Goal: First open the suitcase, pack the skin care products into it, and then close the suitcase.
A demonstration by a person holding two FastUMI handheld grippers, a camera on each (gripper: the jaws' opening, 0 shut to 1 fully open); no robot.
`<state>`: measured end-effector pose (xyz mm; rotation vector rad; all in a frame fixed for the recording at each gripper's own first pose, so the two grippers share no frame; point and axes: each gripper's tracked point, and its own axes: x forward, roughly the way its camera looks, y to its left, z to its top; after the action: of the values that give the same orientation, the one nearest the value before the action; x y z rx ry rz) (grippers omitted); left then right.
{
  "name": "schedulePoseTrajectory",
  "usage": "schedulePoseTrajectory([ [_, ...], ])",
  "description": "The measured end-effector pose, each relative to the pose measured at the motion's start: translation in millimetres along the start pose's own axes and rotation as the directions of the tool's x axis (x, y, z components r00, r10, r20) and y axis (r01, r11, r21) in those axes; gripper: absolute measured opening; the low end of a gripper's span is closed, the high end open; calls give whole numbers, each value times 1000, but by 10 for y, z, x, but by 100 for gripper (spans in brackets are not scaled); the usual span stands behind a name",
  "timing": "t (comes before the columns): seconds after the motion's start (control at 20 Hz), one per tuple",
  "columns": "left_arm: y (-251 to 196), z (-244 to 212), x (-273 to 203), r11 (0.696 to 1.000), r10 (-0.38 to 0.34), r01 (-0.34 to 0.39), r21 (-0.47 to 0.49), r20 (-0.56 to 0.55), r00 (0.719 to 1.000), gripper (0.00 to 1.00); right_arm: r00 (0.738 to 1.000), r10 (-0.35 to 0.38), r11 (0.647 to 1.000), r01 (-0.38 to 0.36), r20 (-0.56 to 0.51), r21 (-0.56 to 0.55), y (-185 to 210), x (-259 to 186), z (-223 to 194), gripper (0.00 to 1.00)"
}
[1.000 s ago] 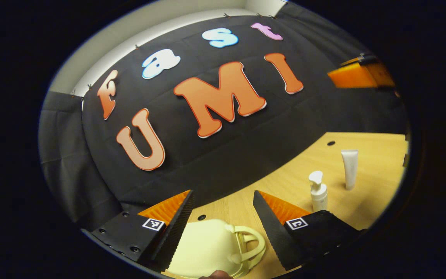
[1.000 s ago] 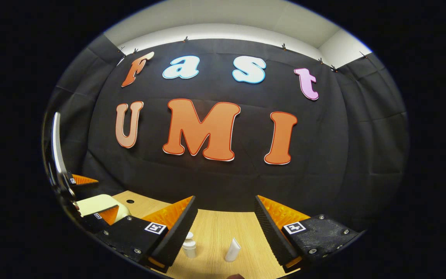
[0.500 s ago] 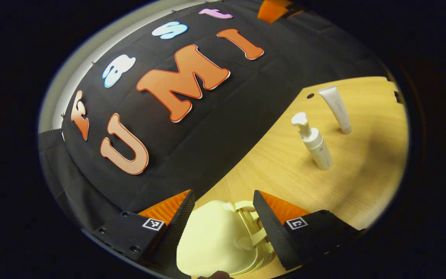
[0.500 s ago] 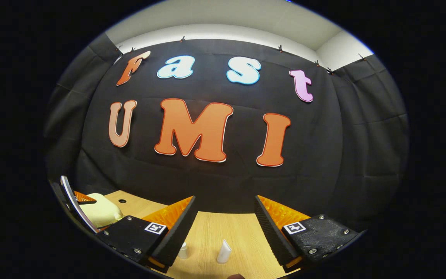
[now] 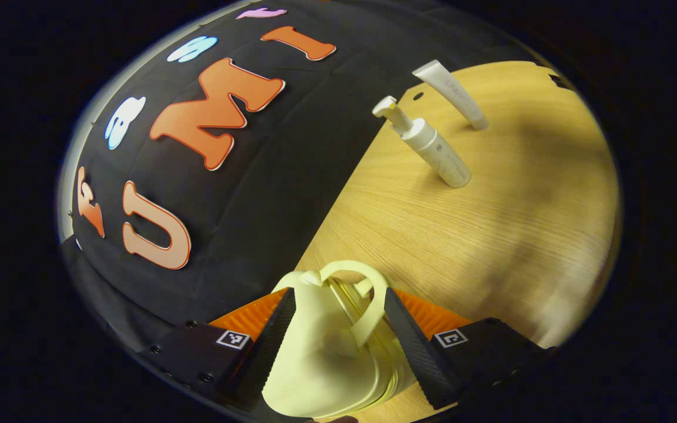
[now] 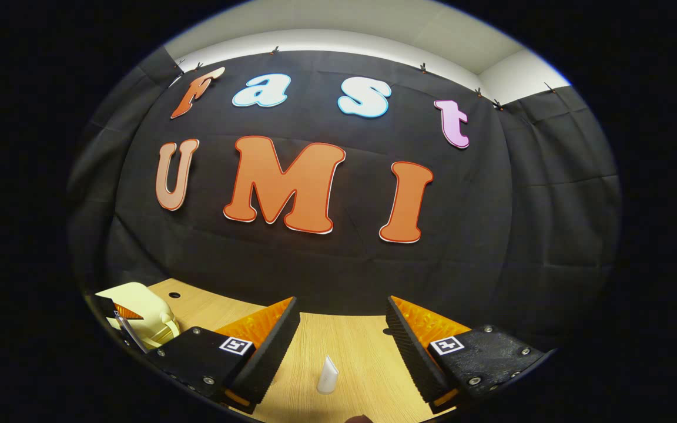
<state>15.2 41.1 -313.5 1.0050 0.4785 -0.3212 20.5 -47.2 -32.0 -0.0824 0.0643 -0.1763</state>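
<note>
**Suitcase between the left gripper's fingers**

Now the left gripper (image 5: 338,329) has its two fingers spread on either side of the pale yellow suitcase (image 5: 321,358); I cannot tell if both press on it. Farther on the wooden table (image 5: 491,235), near its back edge, stand a white pump bottle (image 5: 432,147) and a white tube (image 5: 453,94). The right gripper (image 6: 341,341) is spread apart above the table, holding nothing.

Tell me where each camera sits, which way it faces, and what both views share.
Left gripper view: rides on the left claw, looks down at the pale yellow suitcase between its fingers; pump bottle beyond.
Right gripper view: rides on the right claw, faces the booth wall; its open fingers show.
Shared: suitcase, white tube, wooden table.
</note>
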Motion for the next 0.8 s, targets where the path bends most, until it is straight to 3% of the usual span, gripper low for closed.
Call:
schedulePoseTrajectory([
  [0.15, -67, -114, 50, 998, -9, 12, 68, -42, 999, 94, 1000, 0, 1000, 0, -6, 0, 39, 14, -21, 94],
  [0.35, -76, -252, 185, 980, 44, -24, 195, -99, 994, 82, 1000, 8, 1000, -9, -16, -1, 98, 27, -59, 94],
  [0.4, -81, -284, 183, 973, 63, -38, 227, -101, 993, 71, 1000, 11, 1000, -11, -18, -3, 110, 19, -76, 94],
  [0.45, -80, -246, 220, 964, 77, -52, 262, -86, 993, 71, 1000, 14, 1000, -14, -20, -4, 125, 17, -83, 95],
  [0.5, -106, -246, 233, 956, 82, -54, 290, -86, 993, 65, 1000, 16, 1000, -16, -23, -7, 138, 13, -100, 94],
  [0.6, -79, -194, 191, 939, 118, -89, 332, -67, 991, 44, 999, 23, 1000, -23, -30, -10, 171, -3, -125, 94],
  [0.65, -121, -237, 204, 941, 102, -69, 331, -83, 991, 34, 999, 25, 1000, -26, -32, -12, 179, -8, -132, 94],
  [0.7, -103, -135, 174, 935, 125, -102, 339, -48, 991, 31, 999, 24, 1000, -25, -33, -16, 182, -15, -135, 94],
  [0.8, -61, -184, 201, 942, 129, -106, 319, -51, 990, 9, 999, 26, 999, -27, -37, -24, 187, -25, -159, 94],
])
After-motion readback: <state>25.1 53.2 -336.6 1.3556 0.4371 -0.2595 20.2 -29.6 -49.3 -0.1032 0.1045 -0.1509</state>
